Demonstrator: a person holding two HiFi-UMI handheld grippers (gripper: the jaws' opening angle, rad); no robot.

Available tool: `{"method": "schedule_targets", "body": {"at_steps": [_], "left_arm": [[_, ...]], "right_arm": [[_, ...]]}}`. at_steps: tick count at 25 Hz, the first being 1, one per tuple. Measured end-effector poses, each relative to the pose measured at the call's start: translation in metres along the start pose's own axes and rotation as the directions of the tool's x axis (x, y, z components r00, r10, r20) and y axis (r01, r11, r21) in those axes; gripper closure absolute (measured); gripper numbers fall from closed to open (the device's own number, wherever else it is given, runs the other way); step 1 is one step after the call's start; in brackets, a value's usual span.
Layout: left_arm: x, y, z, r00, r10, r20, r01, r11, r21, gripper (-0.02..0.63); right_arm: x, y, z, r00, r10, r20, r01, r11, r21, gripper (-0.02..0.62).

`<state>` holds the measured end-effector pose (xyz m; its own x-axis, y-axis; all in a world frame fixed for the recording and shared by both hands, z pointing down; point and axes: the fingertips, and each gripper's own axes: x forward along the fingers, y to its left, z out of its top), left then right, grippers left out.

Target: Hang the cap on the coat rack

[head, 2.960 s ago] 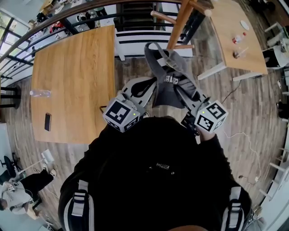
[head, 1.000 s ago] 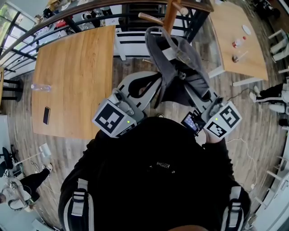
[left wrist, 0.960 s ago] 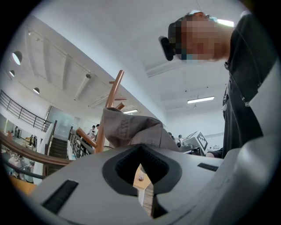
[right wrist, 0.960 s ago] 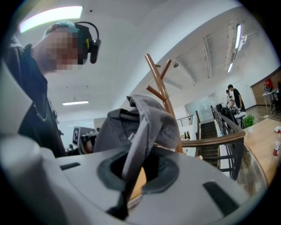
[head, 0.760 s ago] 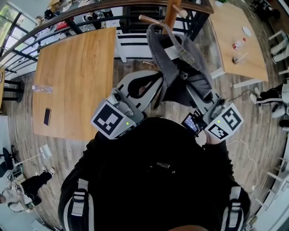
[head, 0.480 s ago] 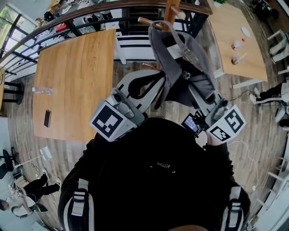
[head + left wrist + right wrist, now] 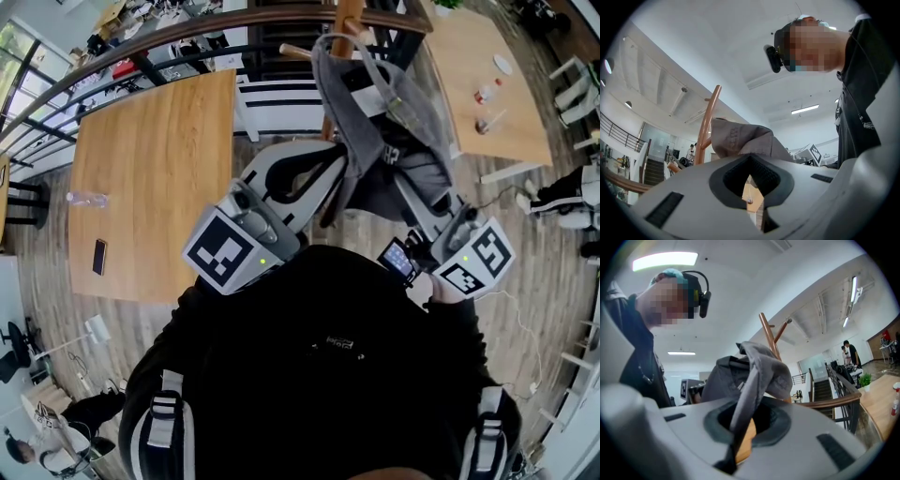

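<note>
A grey cap [image 7: 375, 112] hangs stretched between my two grippers, lifted in front of the wooden coat rack [image 7: 345, 17]. Its top loop sits beside a rack peg [image 7: 300, 53]; whether they touch I cannot tell. My left gripper [image 7: 337, 173] is shut on the cap's left edge. My right gripper [image 7: 405, 183] is shut on the right edge. In the left gripper view the cap [image 7: 740, 138] bunches above the closed jaws, with the rack pole [image 7: 708, 122] behind. In the right gripper view a fold of cap [image 7: 754, 366] runs down between the jaws, in front of the pole [image 7: 769, 341].
A wooden table [image 7: 150, 178] at left carries a clear bottle [image 7: 86, 198] and a phone [image 7: 98, 256]. A second table [image 7: 478, 75] at right holds small bottles [image 7: 483, 94]. A curved railing [image 7: 187, 28] runs behind the rack. A person [image 7: 572, 202] stands at the right edge.
Both grippers have risen with the cap between them. The cap's top loop has come up closer to the rack's peg and pole.
</note>
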<state>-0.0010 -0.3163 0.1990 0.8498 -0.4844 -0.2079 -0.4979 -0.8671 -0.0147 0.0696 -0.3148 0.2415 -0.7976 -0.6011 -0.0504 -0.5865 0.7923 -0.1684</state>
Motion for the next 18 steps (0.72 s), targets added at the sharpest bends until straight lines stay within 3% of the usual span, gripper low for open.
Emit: {"method": "schedule_targets", "body": {"at_steps": [18], "left_arm": [[0.016, 0.007, 0.003, 0.999, -0.044, 0.011, 0.044, 0.999, -0.008, 0.600]], "right_arm": [[0.000, -0.013, 0.005, 0.999, -0.036, 0.022, 0.036, 0.999, 0.022, 0.574]]}}
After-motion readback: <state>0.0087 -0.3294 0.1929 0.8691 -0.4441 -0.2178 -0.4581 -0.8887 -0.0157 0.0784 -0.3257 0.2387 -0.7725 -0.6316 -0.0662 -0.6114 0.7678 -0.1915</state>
